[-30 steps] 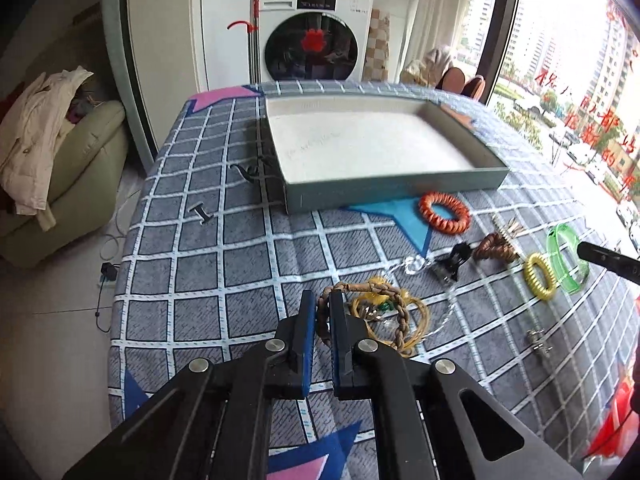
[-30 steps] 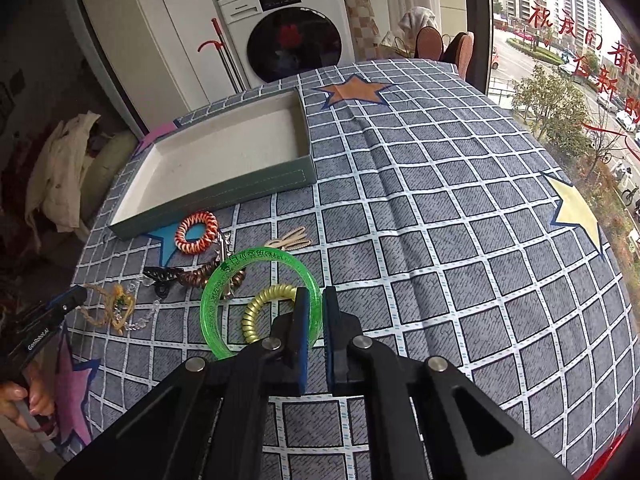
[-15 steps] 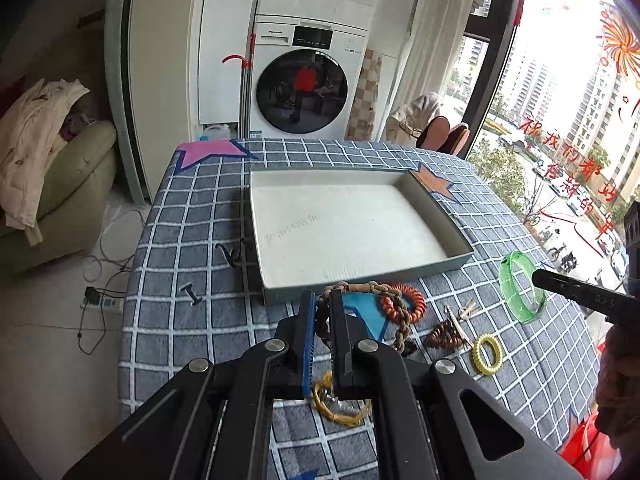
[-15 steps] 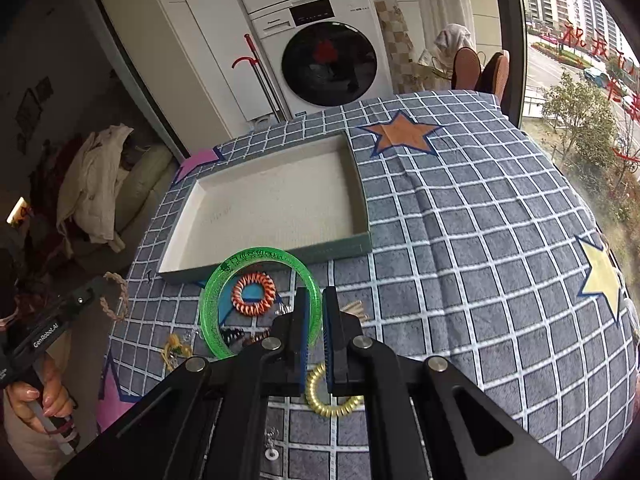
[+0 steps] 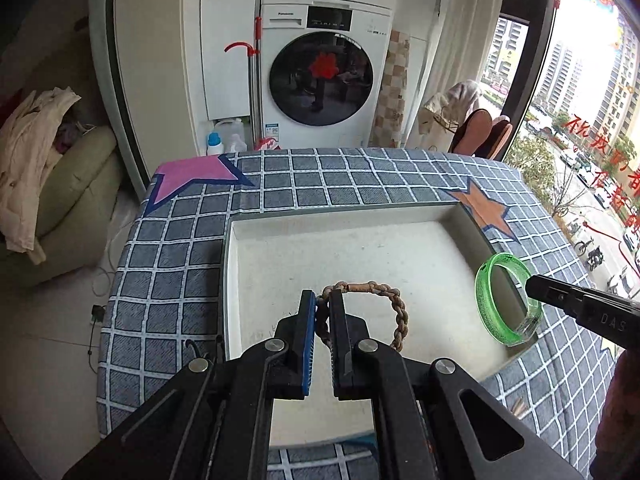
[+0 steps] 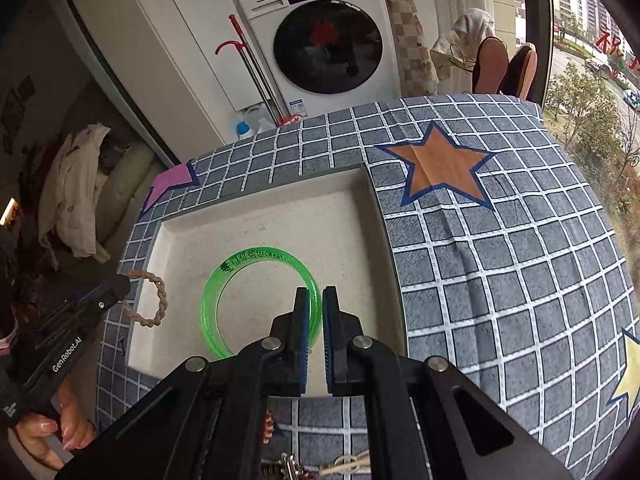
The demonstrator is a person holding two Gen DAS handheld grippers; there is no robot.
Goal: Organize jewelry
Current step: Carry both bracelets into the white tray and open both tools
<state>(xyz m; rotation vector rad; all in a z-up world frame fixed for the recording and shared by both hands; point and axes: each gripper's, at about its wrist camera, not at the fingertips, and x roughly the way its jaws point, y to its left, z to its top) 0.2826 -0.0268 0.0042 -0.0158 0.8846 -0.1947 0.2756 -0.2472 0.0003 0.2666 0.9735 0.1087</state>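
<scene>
Two pieces have come up from the cloth and now hang over the tray [image 5: 464, 216]. The left gripper [image 5: 322, 308] is closed on the braided bracelet [image 5: 394, 304], the right gripper [image 6: 316, 304] pinches the green bangle [image 6: 224, 276]; releasing seems next.

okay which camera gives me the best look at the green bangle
The right wrist view: the green bangle shows nearly its whole ring, printed marks included, pinched in the right gripper over the tray. The left wrist view shows it smaller, at an angle, near the frame's right side.
</scene>
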